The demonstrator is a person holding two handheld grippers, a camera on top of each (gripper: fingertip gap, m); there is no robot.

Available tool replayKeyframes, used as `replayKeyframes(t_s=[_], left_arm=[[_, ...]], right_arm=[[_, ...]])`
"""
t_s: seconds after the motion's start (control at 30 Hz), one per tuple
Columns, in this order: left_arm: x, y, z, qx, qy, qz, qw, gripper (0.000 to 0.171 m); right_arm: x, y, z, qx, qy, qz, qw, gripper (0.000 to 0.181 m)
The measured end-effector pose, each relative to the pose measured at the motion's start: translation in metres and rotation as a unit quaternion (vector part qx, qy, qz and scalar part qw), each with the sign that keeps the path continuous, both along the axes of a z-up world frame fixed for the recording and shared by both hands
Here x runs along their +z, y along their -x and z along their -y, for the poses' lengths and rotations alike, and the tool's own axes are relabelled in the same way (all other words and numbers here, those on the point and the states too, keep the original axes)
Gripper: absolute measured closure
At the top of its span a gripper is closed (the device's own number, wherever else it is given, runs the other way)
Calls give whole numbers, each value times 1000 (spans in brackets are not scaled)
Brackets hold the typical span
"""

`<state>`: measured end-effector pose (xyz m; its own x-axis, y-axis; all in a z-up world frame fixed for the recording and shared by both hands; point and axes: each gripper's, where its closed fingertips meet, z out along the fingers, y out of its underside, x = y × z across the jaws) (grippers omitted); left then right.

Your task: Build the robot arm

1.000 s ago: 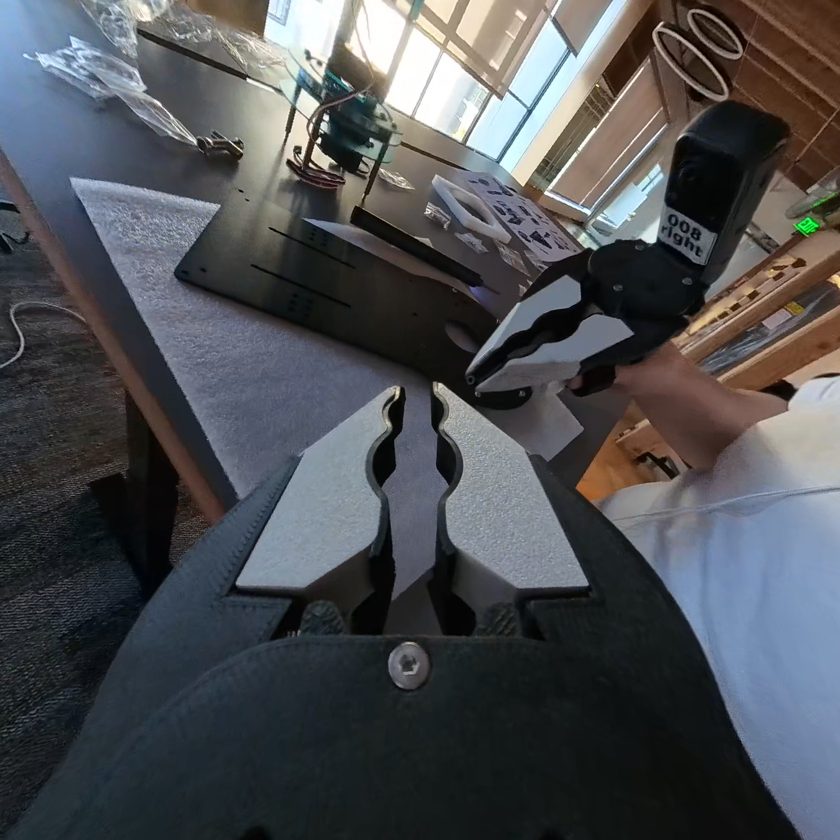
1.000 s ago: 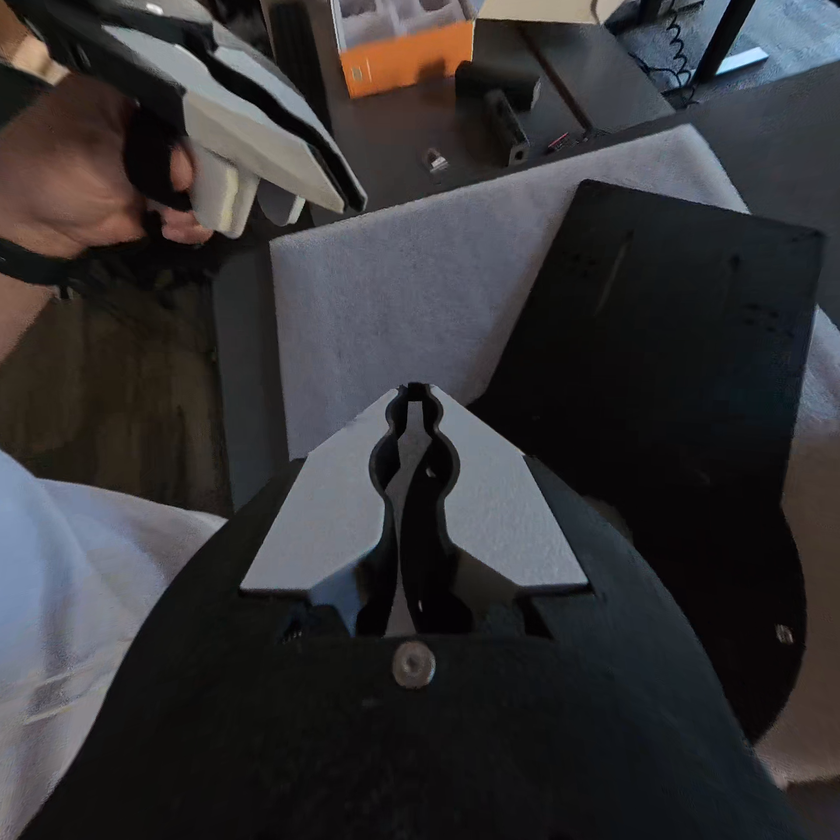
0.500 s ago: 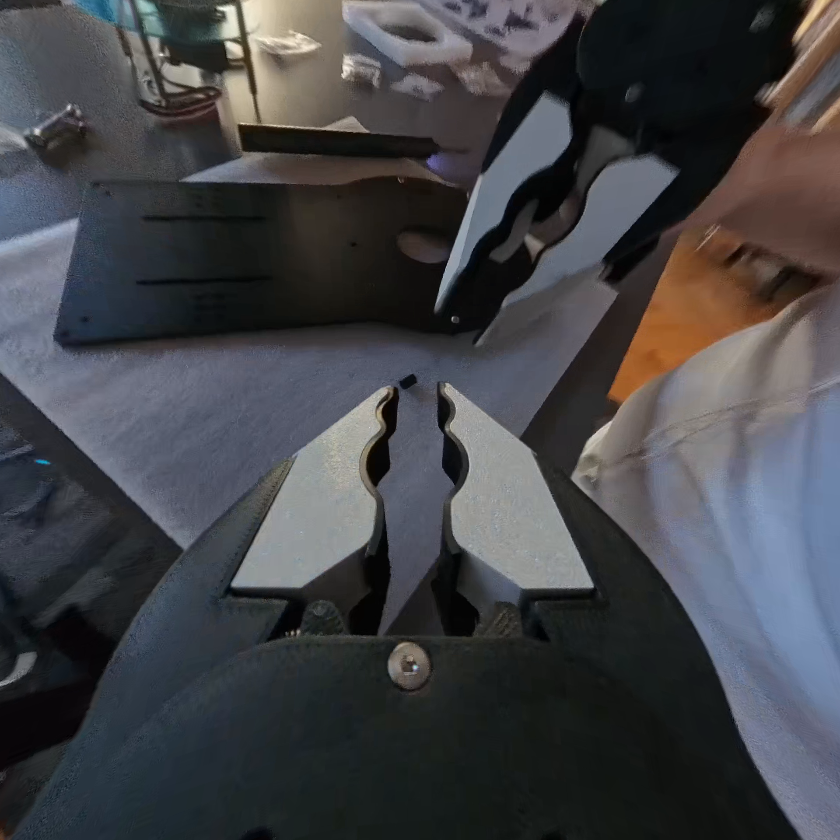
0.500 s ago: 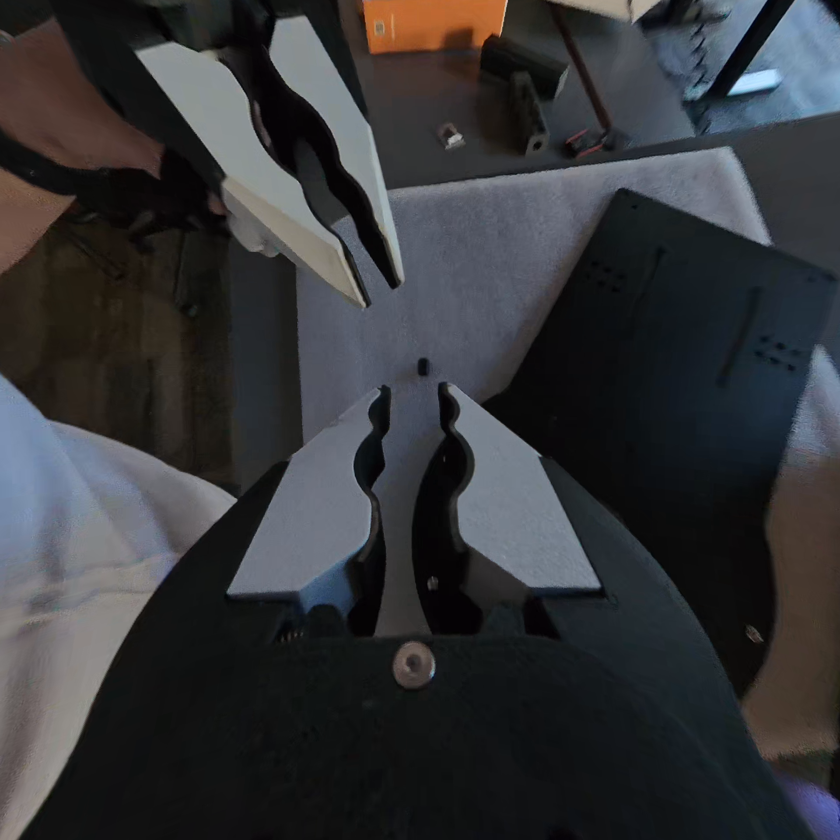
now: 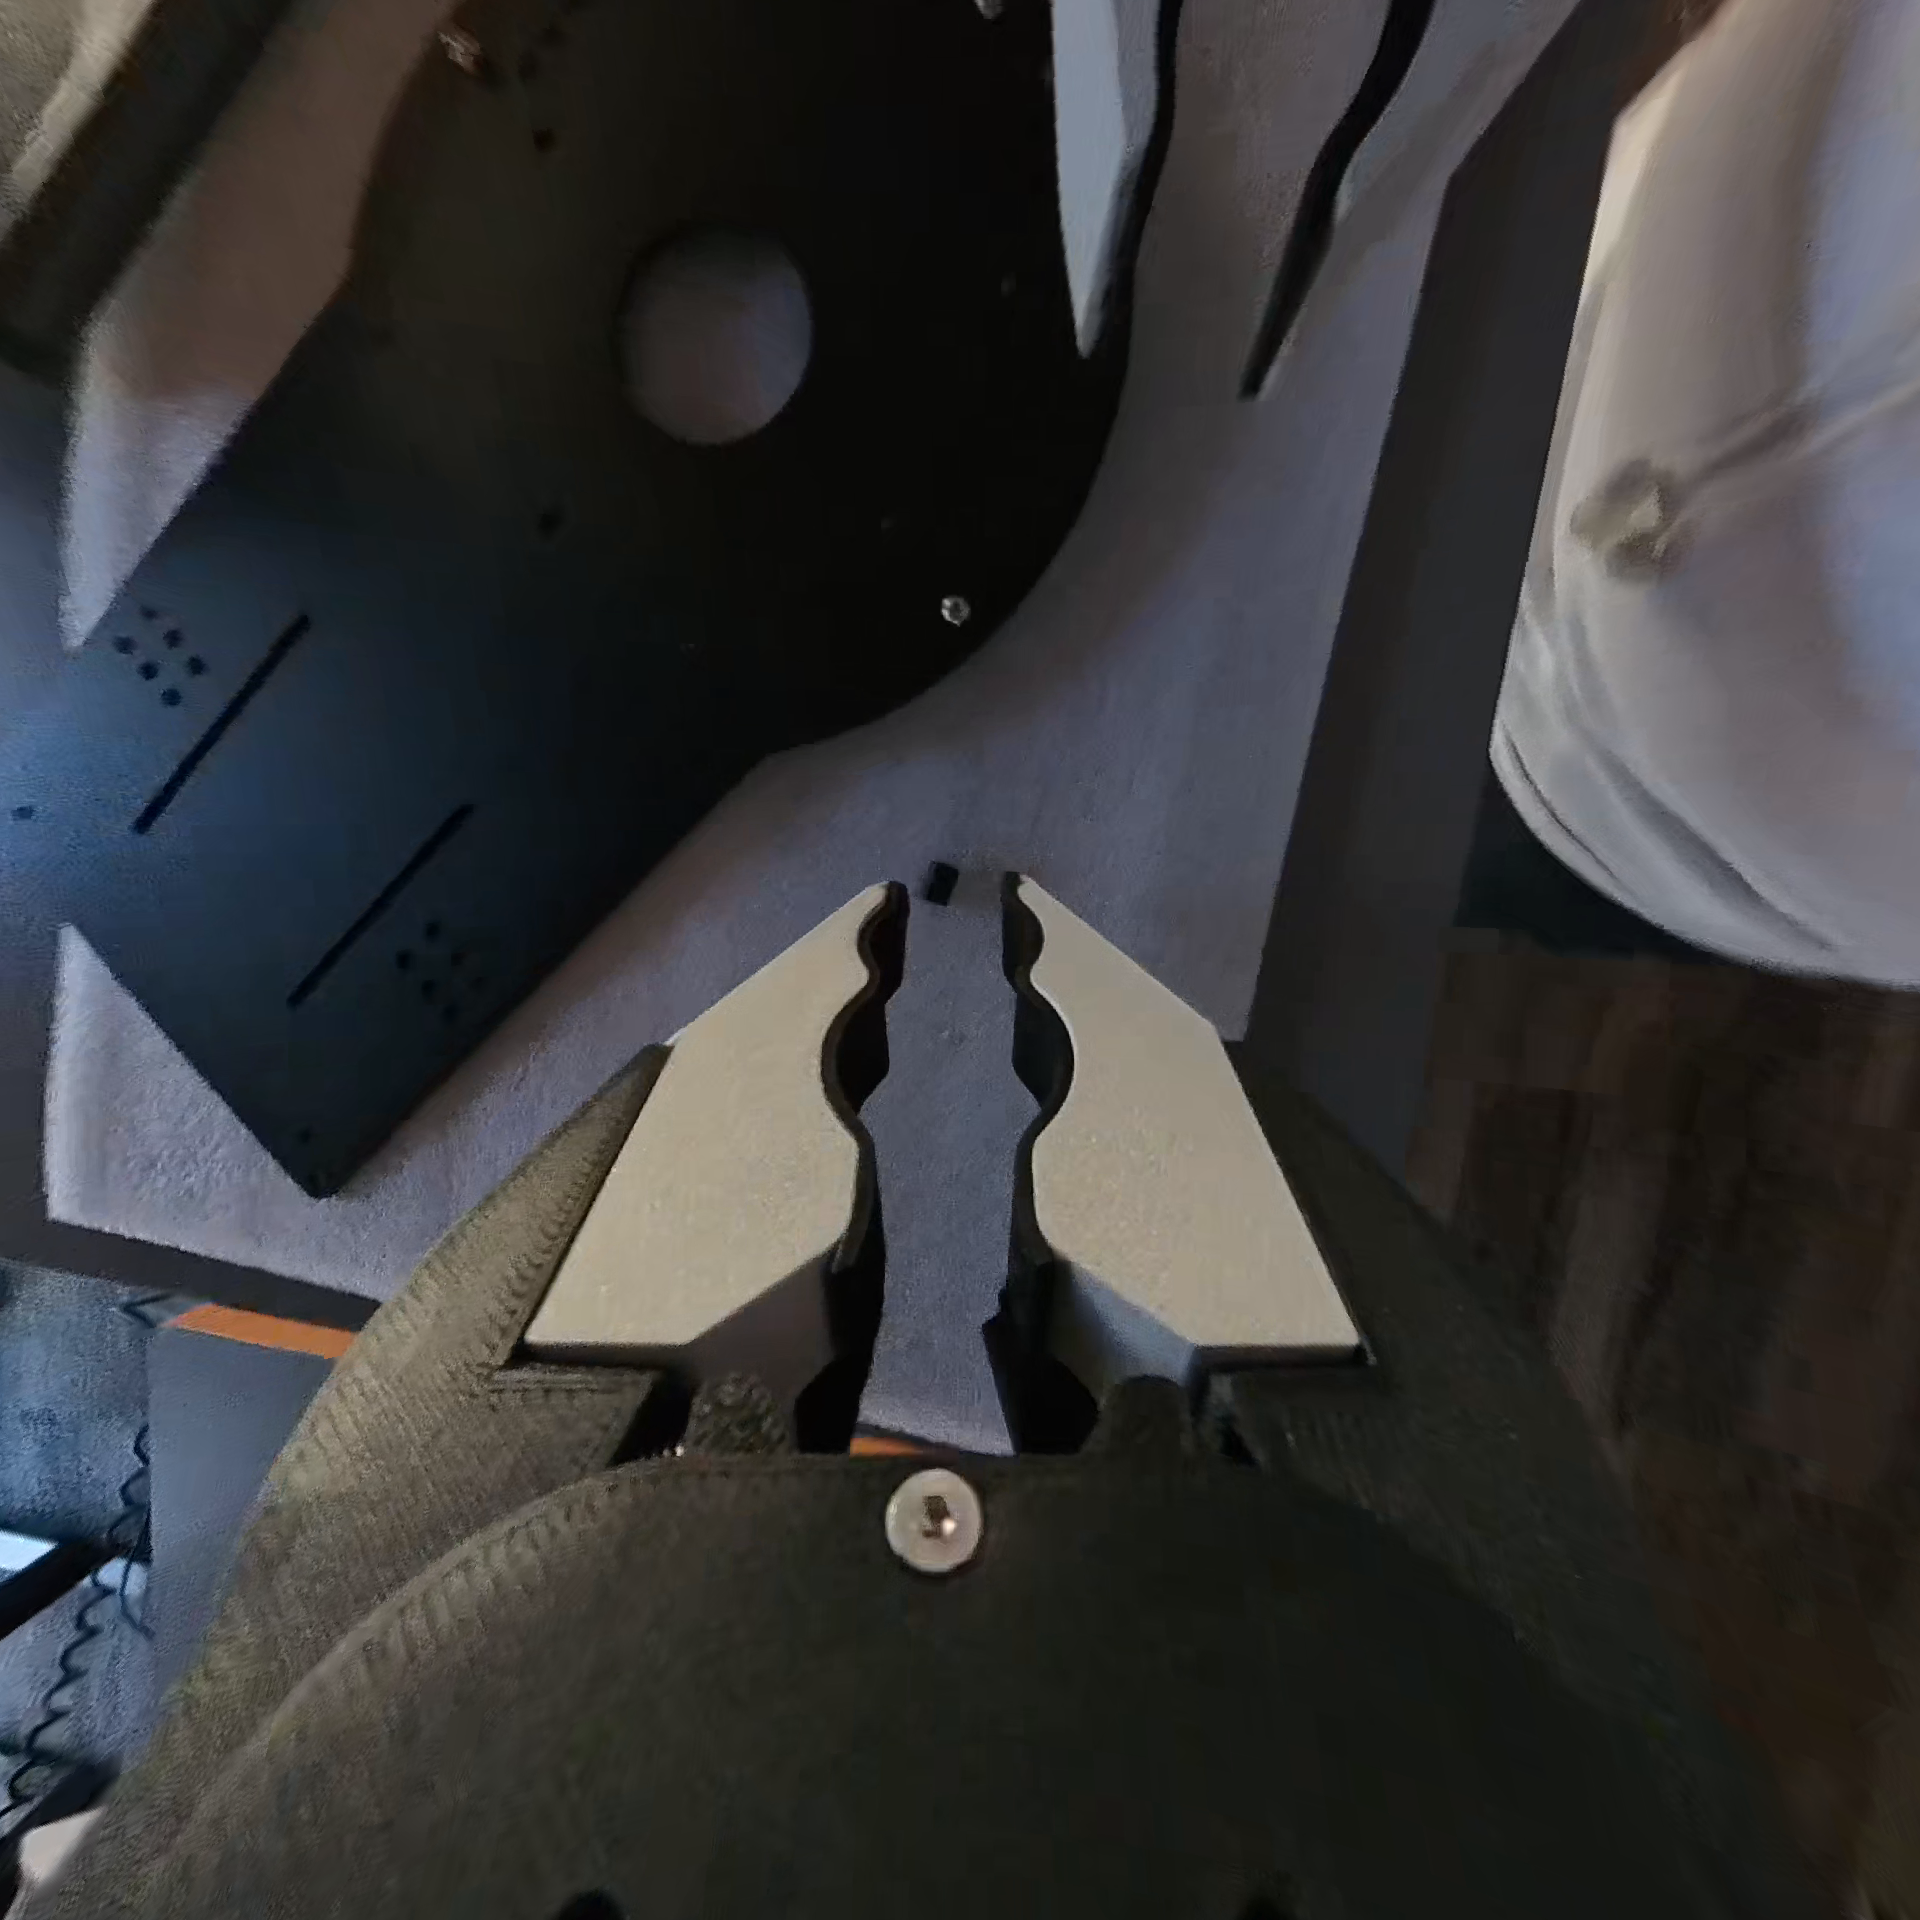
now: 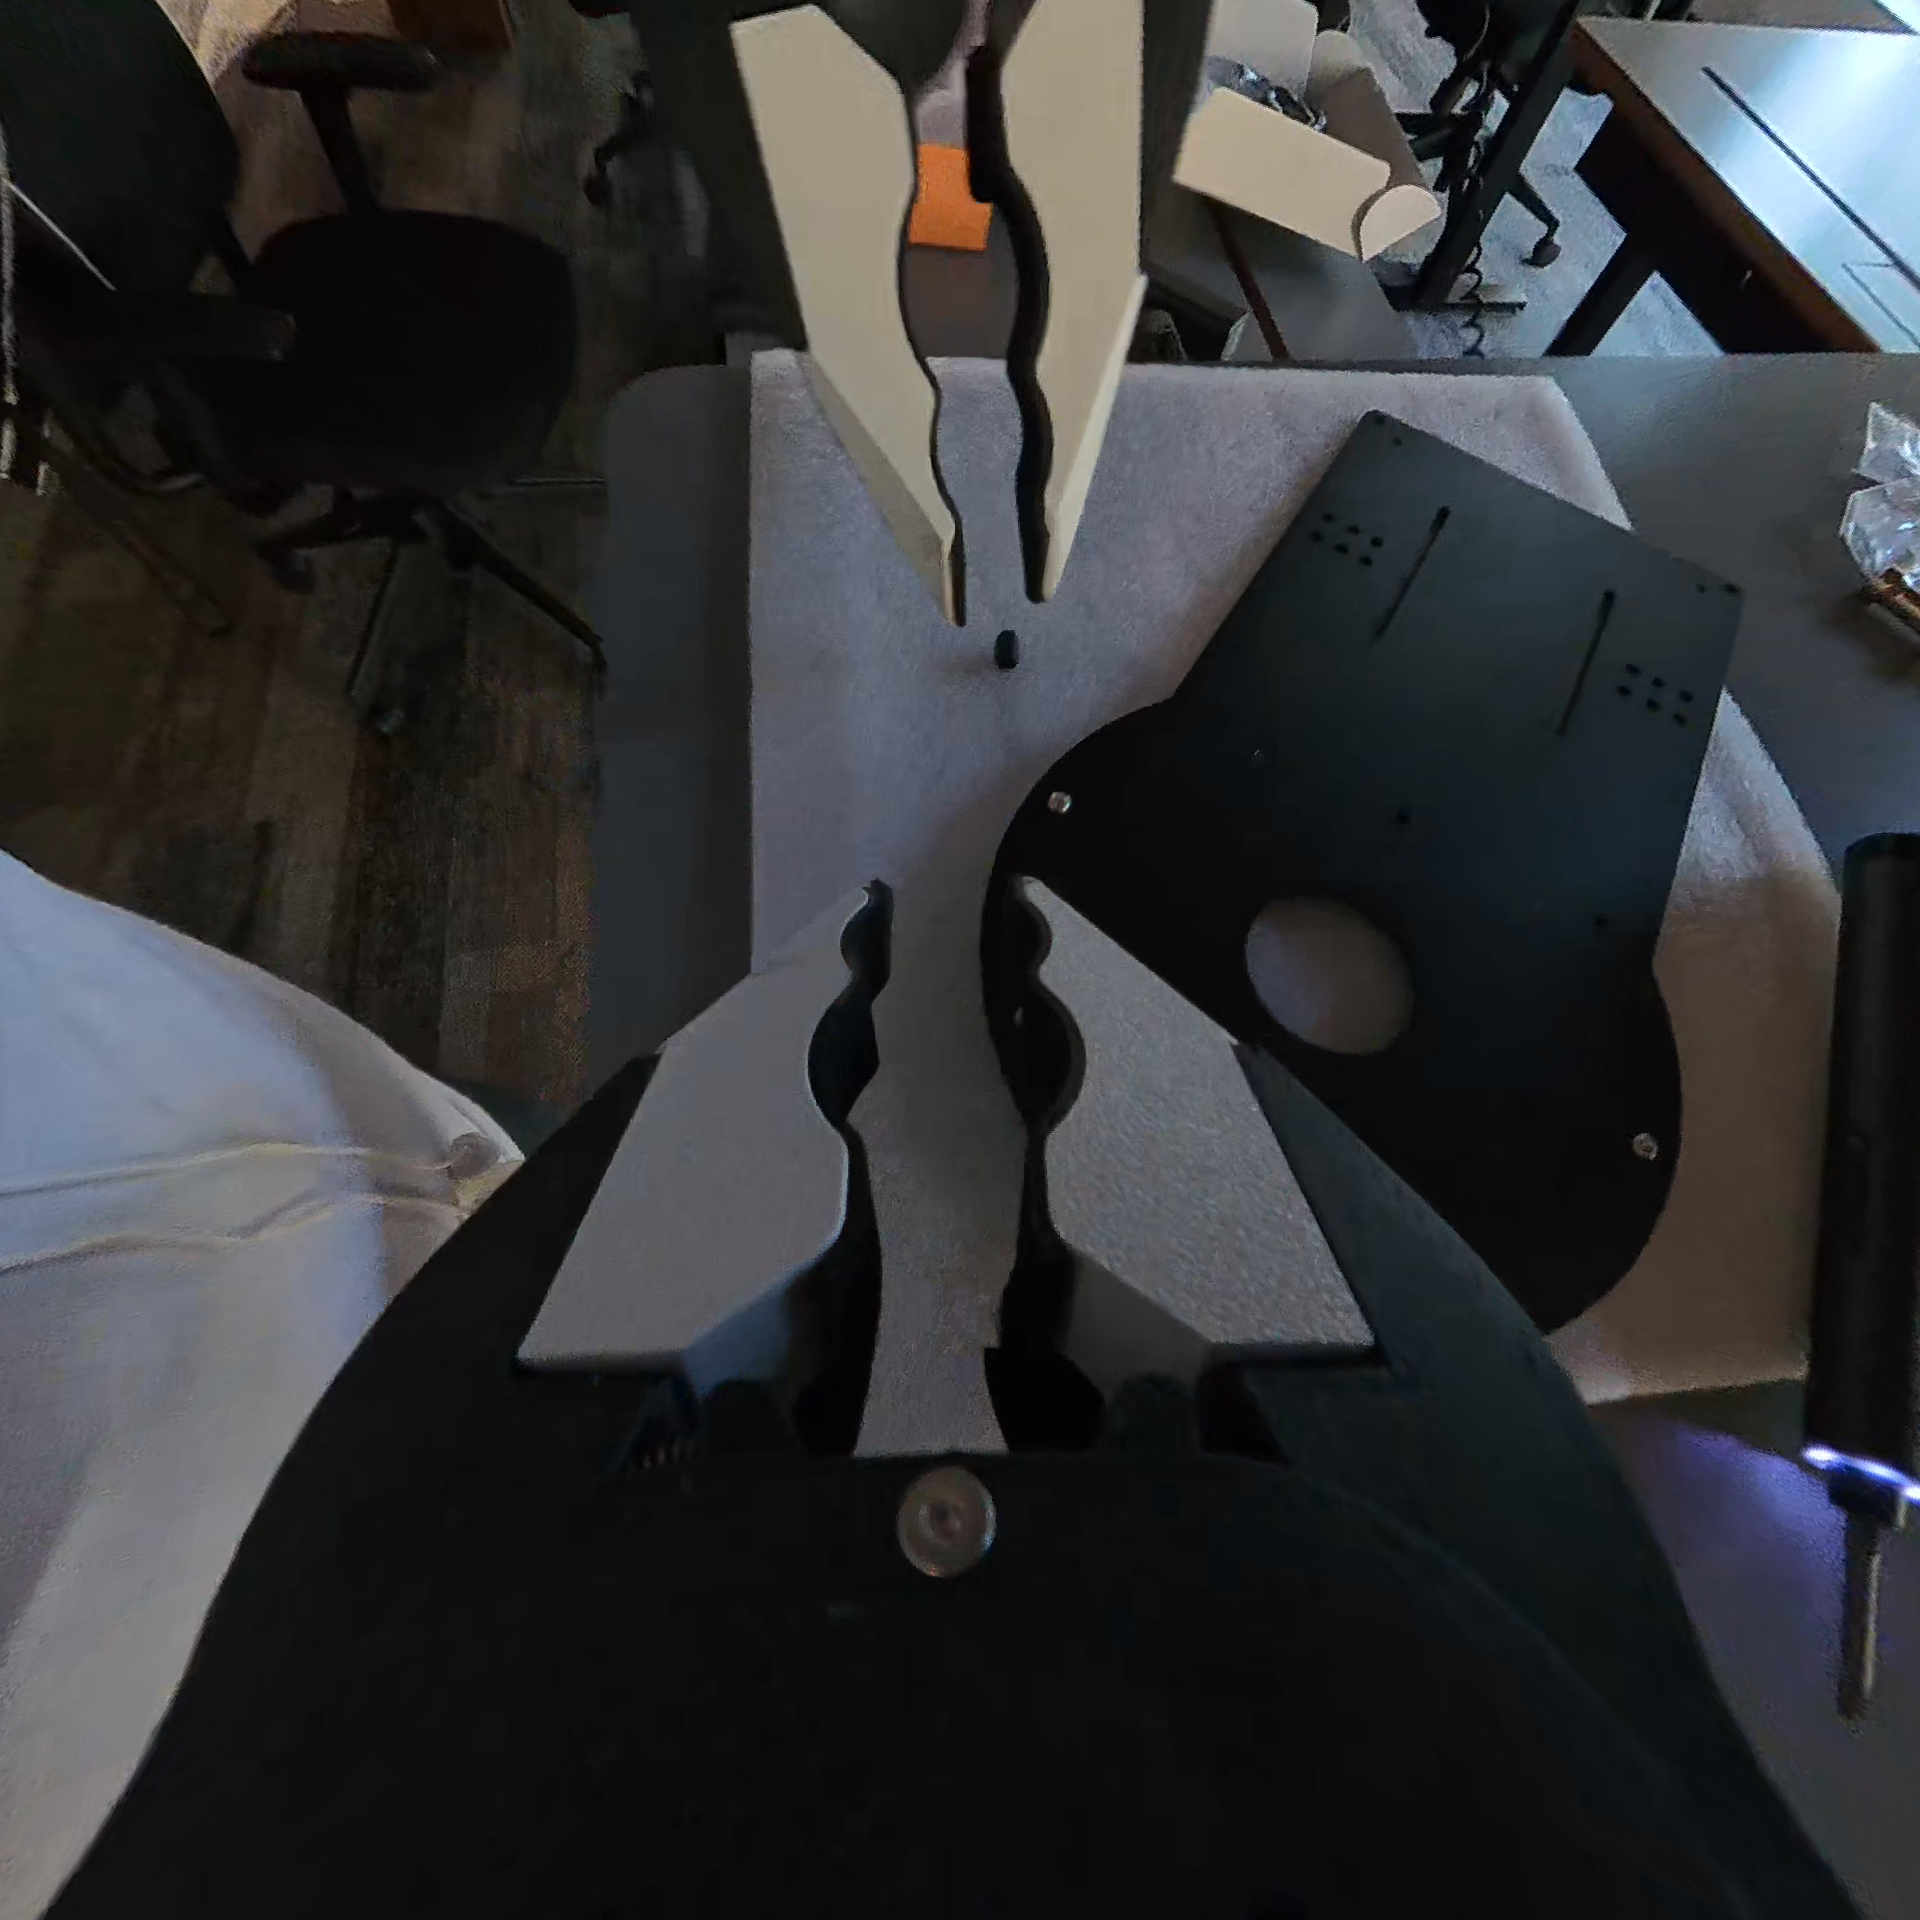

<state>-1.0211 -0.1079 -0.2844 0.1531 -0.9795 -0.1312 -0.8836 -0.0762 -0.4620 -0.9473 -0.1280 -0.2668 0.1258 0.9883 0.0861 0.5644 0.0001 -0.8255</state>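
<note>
My left jaws (image 5: 951,894) stand a little apart and hold nothing; the small black part (image 5: 939,884) lies on the grey mat (image 5: 1091,779) just at their tips, between them. Half a second ago it lay a touch beyond them, so I have closed in on it. My right jaws (image 6: 945,899) are also parted and empty, with the part (image 6: 1005,650) well ahead of them; a second ago they were pinched almost shut, so they seem to have let it go. Right of the part in the right view lies the black plate (image 6: 1455,790), and farther right a black driver (image 6: 1881,1143) on the worktop (image 6: 1787,582). A white sleeve (image 6: 156,1195) fills the near left.
</note>
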Motion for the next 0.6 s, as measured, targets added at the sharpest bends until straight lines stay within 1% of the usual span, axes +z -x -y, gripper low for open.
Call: replayKeyframes(t_s=[0.07,0.13,0.23,0.37,0.47,0.53,0.6], left_arm=[[-8,2,-2,-8,17,-45,999,155],[-14,4,-3,-10,36,-75,996,156],[-18,1,-3,-5,63,-91,994,157],[-17,4,-4,-4,73,-113,991,161],[-16,5,-4,-14,73,-126,989,160],[-15,1,0,-23,82,-115,990,156],[-16,-1,2,-37,85,-103,990,159]], right_arm=[[-1,-9,8,5,11,-5,1000,161],[-2,-21,15,10,15,-5,1000,161],[-6,-42,21,8,20,-2,1000,161],[-12,-62,27,3,51,-13,999,161],[-14,-64,28,-17,71,-19,997,162],[-13,-60,28,-31,76,-24,996,162],[-13,-54,27,-48,65,-24,996,162]])
